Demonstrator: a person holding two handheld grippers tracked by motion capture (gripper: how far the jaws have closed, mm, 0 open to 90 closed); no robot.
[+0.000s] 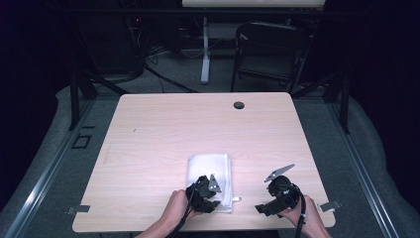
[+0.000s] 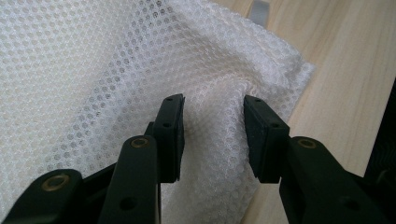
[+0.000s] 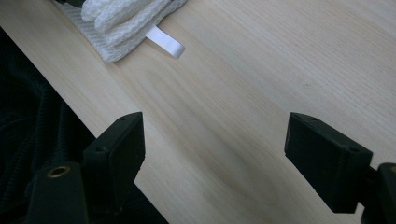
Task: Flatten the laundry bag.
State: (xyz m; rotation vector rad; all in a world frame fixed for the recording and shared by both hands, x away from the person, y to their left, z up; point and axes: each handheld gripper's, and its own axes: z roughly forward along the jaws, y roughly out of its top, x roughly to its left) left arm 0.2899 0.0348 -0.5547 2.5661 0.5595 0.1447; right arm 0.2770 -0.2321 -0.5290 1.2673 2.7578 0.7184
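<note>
A folded white mesh cloth (image 1: 209, 171) lies on the wooden table (image 1: 198, 129) near its front edge. My left gripper (image 1: 210, 196) sits on the cloth's near end. In the left gripper view its jaws (image 2: 212, 135) stand apart with their pads down on the mesh cloth (image 2: 93, 70), and a puckered ridge of fabric rises between them. My right gripper (image 1: 267, 198) hovers to the right of the cloth over bare wood. Its jaws (image 3: 215, 154) are wide open with nothing between them. The cloth's corner (image 3: 121, 23) and its white tag (image 3: 166, 43) lie beyond them.
A dark cable grommet (image 1: 239, 105) sits at the table's far edge. Small metal brackets (image 1: 329, 206) mark the front corners. A black folding chair (image 1: 270, 49) and a white desk leg (image 1: 205, 49) stand behind the table. The table's front edge runs just beside the right gripper.
</note>
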